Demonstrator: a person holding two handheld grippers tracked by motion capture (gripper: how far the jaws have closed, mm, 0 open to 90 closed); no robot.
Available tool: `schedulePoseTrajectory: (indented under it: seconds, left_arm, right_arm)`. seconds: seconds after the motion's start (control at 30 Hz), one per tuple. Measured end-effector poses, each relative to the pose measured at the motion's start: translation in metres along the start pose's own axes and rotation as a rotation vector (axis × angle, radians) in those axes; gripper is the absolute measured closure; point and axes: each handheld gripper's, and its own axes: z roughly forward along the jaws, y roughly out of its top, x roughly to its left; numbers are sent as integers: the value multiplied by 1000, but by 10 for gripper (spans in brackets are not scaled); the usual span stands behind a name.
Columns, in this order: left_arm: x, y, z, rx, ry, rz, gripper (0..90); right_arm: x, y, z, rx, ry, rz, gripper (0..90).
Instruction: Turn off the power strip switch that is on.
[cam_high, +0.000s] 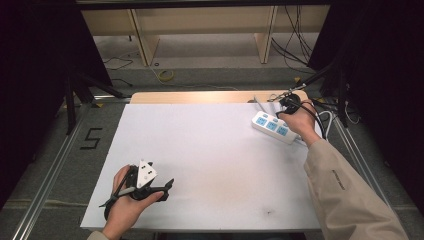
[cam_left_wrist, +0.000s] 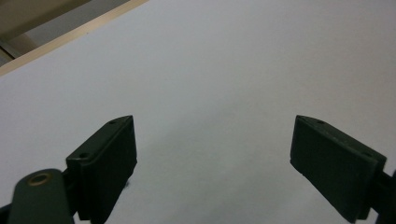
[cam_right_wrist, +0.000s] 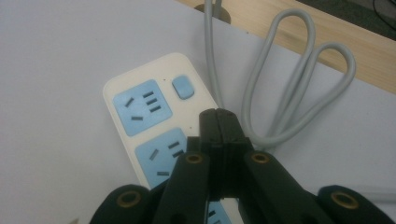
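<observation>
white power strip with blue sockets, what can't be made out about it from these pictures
- White power strip with blue sockets, right gripper view: its near end is hidden behind the shut right hand-held gripper.
- Grey looped cable, right gripper view: its run is cut off by the top edge.
- High view: the socket slots are too small to read.

high view: overhead, facing forward-down, far | gripper views: close, low | shared: white table (cam_high: 210, 150)

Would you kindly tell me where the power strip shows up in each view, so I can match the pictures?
High view: the power strip lies at the table's far right, beside the right gripper.
Left gripper view: not in it.
Right gripper view: left of centre, behind the shut jaws.
Shared landmark: the white table sheet, with its wooden far edge.
</observation>
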Motion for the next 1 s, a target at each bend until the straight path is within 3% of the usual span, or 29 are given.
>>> schedulePoseTrajectory:
  seconds: [1.0]
  left_arm:
    - [0,0,0,7,4,6,142]
  right_arm:
    - [5,-30,-28,-68,53,-8,900]
